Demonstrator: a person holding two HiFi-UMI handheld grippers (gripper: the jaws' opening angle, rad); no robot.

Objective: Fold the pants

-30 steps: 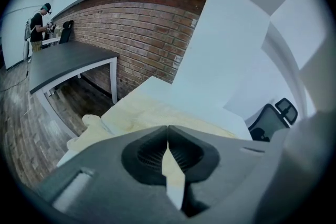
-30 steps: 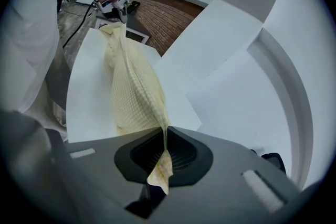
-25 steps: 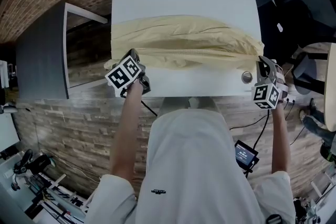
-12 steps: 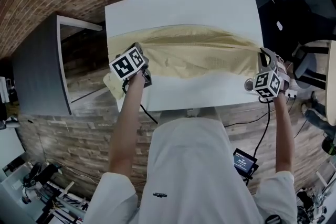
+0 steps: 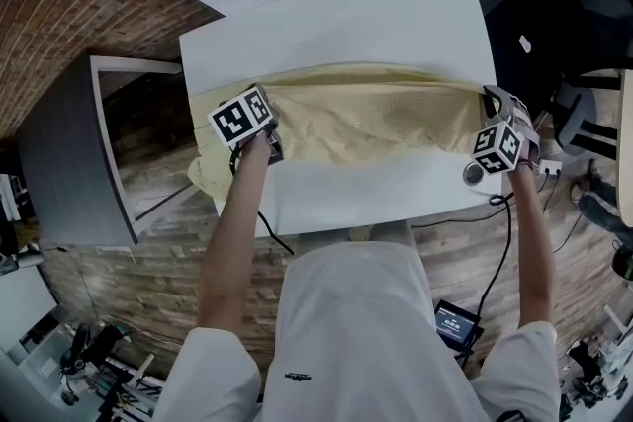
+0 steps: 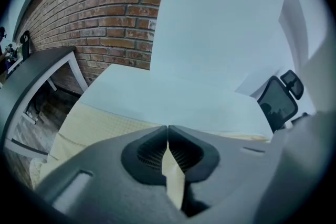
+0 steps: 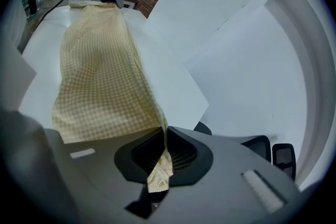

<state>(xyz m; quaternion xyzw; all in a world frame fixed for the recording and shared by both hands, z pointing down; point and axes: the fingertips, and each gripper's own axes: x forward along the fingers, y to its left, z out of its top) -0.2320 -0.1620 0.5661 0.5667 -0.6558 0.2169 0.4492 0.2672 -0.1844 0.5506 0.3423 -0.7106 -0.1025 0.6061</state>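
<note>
The person stood at the near side of the white table [image 5: 336, 20], a tool in each hand, with the yellow checked pants [image 5: 376, 119] drawn out sideways between the two tools.

The left gripper [image 6: 168, 131] had its jaws almost together, pinching a thin fold of the cloth. A pale strip of it stuck out behind the pads, and the rest lay flat just ahead of the tips. To that tool's outer side, a loose bit of fabric drooped past the table's edge.

The right gripper [image 7: 165, 134] was closed the same way on the opposite end, a checked corner hanging behind its pads. From its jaws the pants ran straight across the tabletop to the other tool at the far end.

I took the two-ended hold to be deliberate. With the ends pinched and pulled apart, the cloth lay smooth and nearly free of creases, so a fold would land square. Both tools tipped downward, close over the table, as if laying the cloth down. A black office chair [image 5: 554, 5] stood beyond the right gripper.
</note>
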